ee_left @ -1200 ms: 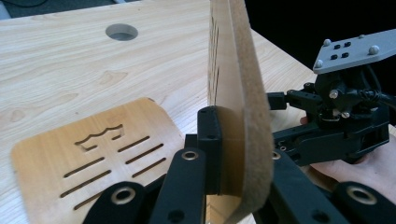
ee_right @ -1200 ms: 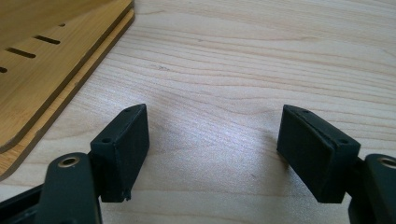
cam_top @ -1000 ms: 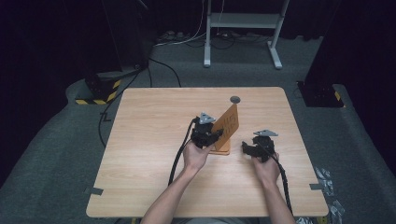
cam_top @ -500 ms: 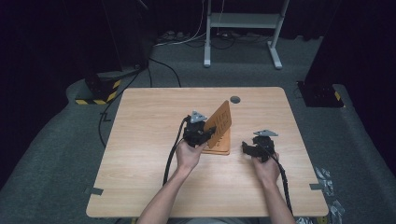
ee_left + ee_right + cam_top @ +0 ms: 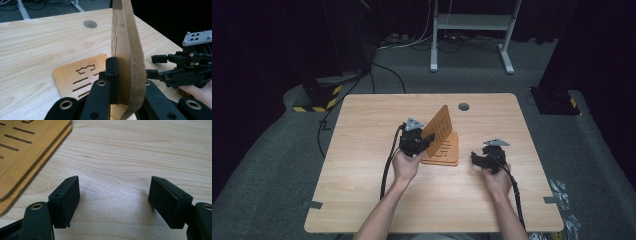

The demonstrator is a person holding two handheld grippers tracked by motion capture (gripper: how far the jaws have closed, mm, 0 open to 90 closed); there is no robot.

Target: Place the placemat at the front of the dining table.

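A person sits at a pale wooden surface (image 5: 362, 190), holding a pair of black tongs in each hand, seen from above and from a camera on each tool.

The left tongs (image 5: 421, 141) sit near the middle of the surface, clamped tight on the lower part of a thin wooden board (image 5: 438, 126). This lifted board stands on edge, tilted, its top leaning away from the person and towards the far right. In the left gripper view the lifted board (image 5: 126, 50) rises between the two black jaws, which press on both its faces; its underside looks like cork, though the close view makes that hard to confirm.

Beneath it, flat on the surface, lie more boards of the same shape, the flat boards (image 5: 447, 150), stacked one on another. The top one shows cut slots and a small crown-like cutout in the left gripper view (image 5: 77, 75). In the right gripper view the edge of this stack (image 5: 30, 152) shows two layers. Whether the lifted board's lower edge touches the stack I cannot tell.

The right tongs (image 5: 478, 159) rest low at the surface, just to the right of the flat boards and apart from them. Their jaws stand partly open with nothing between them; bare wood grain shows in the gap in the right gripper view (image 5: 113, 202).

A round hole (image 5: 463, 106) is set into the surface near its far edge. Cables trail from both tools back towards the person.
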